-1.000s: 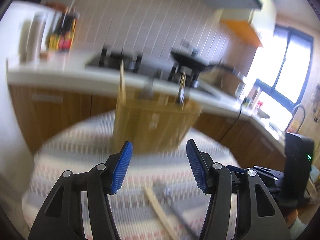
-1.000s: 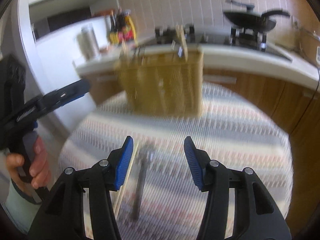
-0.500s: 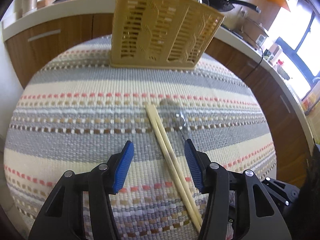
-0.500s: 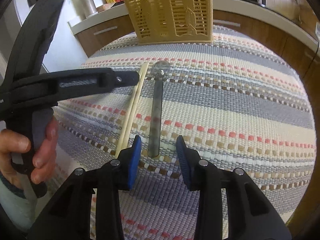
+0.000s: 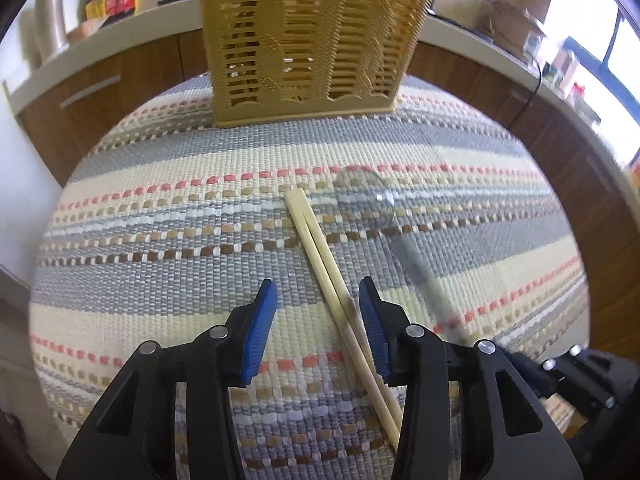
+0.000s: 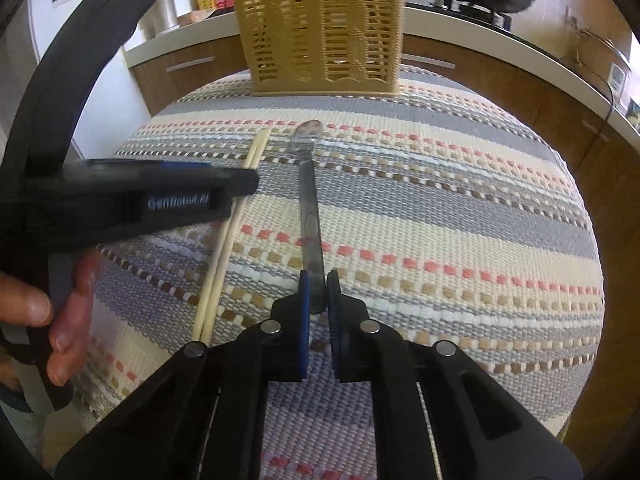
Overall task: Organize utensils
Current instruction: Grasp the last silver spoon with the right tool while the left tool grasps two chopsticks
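Spoon handle pinched by right gripper (image 6: pixel 319 294)

The spoon (image 6: pixel 310 200) is clamped between pressed fingers. Chopsticks (image 5: pixel 332 280), near the basket (image 5: pixel 308 40), are straddled by the left gripper (image 5: pixel 318 330), fingers spread.

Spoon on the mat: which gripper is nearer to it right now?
Right. The right gripper is closed on the spoon at its handle end; the left gripper straddles the chopsticks beside it.
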Tool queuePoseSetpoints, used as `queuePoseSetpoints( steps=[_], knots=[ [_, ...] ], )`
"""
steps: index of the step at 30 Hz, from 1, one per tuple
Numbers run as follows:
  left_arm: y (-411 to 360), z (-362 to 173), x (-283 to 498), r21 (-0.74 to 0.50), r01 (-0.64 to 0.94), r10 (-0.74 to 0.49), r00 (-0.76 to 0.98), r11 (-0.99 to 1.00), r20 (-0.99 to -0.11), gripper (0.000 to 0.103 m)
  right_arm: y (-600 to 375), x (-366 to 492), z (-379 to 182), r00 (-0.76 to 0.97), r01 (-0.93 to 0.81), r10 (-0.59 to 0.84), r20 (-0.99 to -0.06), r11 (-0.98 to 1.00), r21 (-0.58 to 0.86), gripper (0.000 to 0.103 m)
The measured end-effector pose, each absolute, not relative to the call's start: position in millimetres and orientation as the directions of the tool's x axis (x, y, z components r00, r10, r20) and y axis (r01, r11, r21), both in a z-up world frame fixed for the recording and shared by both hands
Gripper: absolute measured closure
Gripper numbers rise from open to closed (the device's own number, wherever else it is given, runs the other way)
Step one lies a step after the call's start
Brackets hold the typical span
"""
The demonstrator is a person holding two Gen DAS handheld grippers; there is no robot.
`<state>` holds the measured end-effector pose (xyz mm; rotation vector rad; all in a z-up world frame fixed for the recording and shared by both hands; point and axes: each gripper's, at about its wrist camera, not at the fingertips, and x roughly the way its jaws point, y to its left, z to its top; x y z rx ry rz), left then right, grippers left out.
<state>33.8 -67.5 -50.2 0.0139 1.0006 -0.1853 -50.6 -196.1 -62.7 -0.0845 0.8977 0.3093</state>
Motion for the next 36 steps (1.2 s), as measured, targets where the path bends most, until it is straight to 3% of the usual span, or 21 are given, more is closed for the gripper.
queuePoseSetpoints(
  steps=[4,6,16,19,21,22,23,27,29,36],
  knots=[
    [-93,-53,31,0.032,0.189,-0.074,0.529,0.981,-0.846,0.07,-211,-51,-62,0.573,-0.271,0.229,-0.787,0.959,0.081,0.098],
    [-98,-53,32,0.047,0.196,-0.066,0.53,0.98,-0.846,0.087,-218,-52,-63,0.563,-0.258,0.239,-0.791,0.96,0.106,0.098],
    [-69,-50,28,0.0,0.16,-0.086,0.527,0.987,-0.845,0.093,-243,-51,-63,0.536,-0.23,0.313,-0.784,0.948,0.221,0.096],
    [-52,-50,27,-0.011,0.144,-0.085,0.518,0.989,-0.851,0.093,-247,-37,-59,0.511,-0.247,0.345,-0.787,0.936,0.25,0.084],
    [-41,-51,28,-0.009,0.141,-0.08,0.511,0.99,-0.856,0.092,-247,-26,-53,0.496,-0.269,0.367,-0.787,0.927,0.263,0.068],
    [-38,-51,29,-0.011,0.143,-0.083,0.508,0.99,-0.857,0.092,-245,-20,-51,0.49,-0.283,0.375,-0.787,0.922,0.263,0.056],
    [-34,-50,29,-0.015,0.147,-0.088,0.504,0.989,-0.859,0.092,-243,-16,-48,0.489,-0.293,0.377,-0.787,0.92,0.259,0.054],
    [-22,-49,35,-0.059,0.184,-0.141,0.467,0.981,-0.873,0.09,-225,14,-44,0.414,-0.335,0.343,-0.843,0.919,0.209,0.054],
    [-21,-49,41,-0.069,0.215,-0.16,0.444,0.974,-0.882,0.085,-217,31,-49,0.334,-0.343,0.353,-0.874,0.909,0.236,0.062],
    [-30,-48,54,-0.073,0.289,-0.178,0.357,0.955,-0.917,0.078,-190,80,-51,0.208,-0.36,0.332,-0.92,0.901,0.244,0.07]
  ],
)
